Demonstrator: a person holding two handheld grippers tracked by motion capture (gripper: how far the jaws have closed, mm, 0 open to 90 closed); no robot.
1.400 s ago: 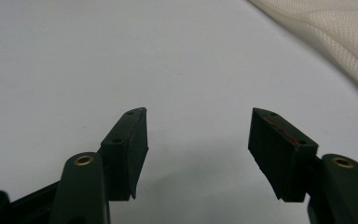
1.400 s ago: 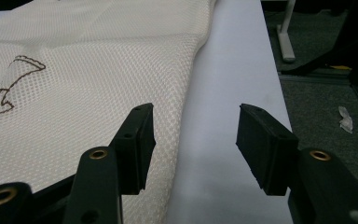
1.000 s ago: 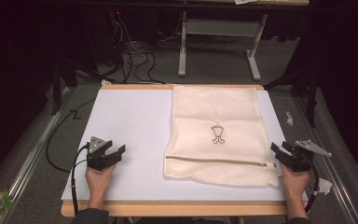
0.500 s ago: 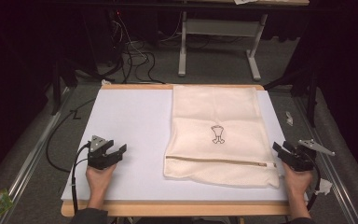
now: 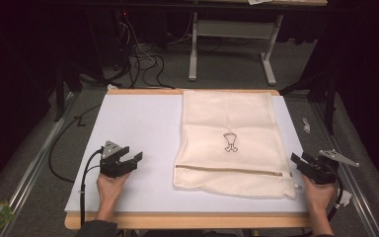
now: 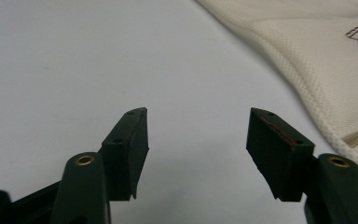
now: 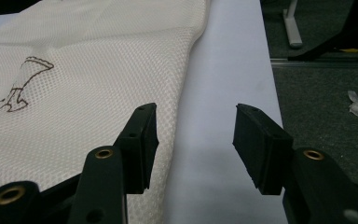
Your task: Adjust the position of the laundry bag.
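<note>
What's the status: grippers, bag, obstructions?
Left gripper open, on bare board. Right gripper open, beside the mesh bag. Bag flat, zipper closed, untouched. No obstructions.

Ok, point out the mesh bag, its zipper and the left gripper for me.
mesh bag (image 5: 227,116): high view, upper panel of the fabric.
zipper (image 5: 227,170): high view, middle of its line.
left gripper (image 5: 132,157): high view, between its open fingers.
</note>
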